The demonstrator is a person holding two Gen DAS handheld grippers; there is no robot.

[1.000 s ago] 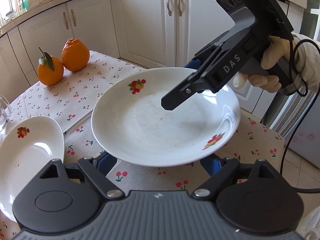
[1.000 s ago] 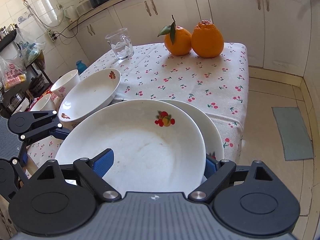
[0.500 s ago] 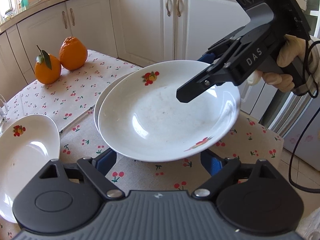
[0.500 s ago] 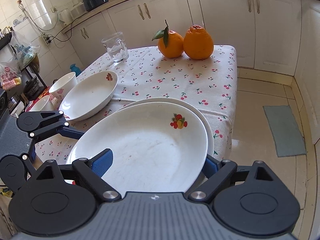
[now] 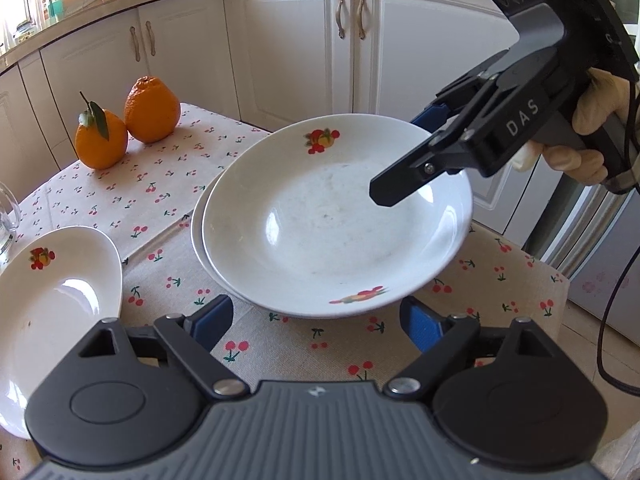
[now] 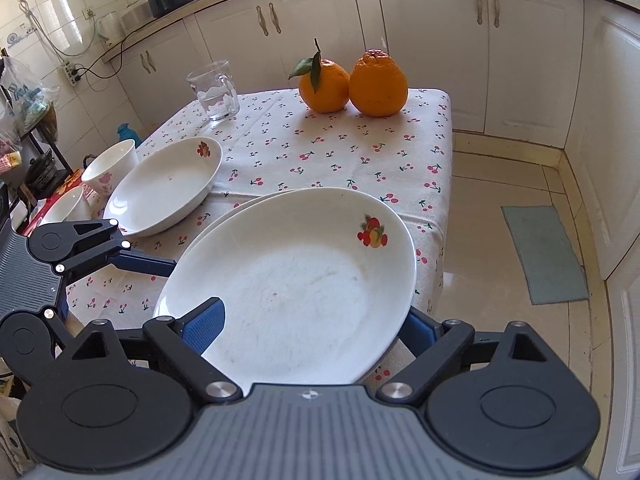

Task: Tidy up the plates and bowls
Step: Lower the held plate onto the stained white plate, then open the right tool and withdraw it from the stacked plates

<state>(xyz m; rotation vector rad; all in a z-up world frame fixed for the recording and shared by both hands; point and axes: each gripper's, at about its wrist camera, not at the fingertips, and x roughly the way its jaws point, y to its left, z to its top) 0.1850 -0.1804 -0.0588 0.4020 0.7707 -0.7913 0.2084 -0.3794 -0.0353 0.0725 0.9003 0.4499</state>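
Right tool [image 6: 312, 324] grips tilted plate [image 6: 296, 280] above second plate [image 5: 200, 236].

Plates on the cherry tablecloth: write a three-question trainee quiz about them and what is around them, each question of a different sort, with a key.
1. True or false: the top plate overlaps a second plate beneath it.
2. Count: how many oranges stand on the tablecloth?
3. Pick one: in the right wrist view, what lies on the floor beyond the table? A) a grey mat B) a white bowl C) an orange

Key: 1 true; 2 two; 3 A.
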